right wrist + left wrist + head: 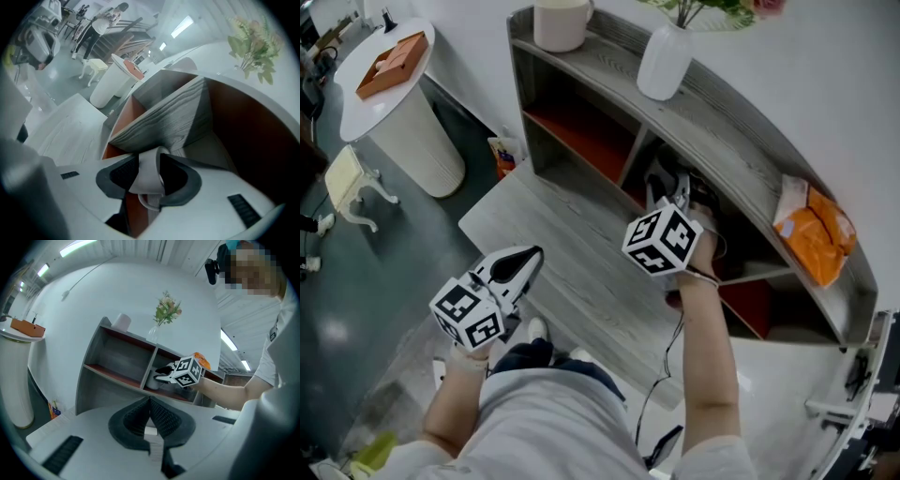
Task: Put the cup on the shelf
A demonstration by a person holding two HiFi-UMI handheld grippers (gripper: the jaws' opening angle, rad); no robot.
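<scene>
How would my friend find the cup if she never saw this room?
Find the grey shelf against the white wall, then the opening under the flower vase. The cup is there, between the fingers of the right gripper. Unlike the flower vase above, it is short, has a handle and holds no flowers.

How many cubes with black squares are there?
2. One cube is on the left tongs, lower left; the other cube on the right tongs inside the shelf. None seems hidden.
</scene>
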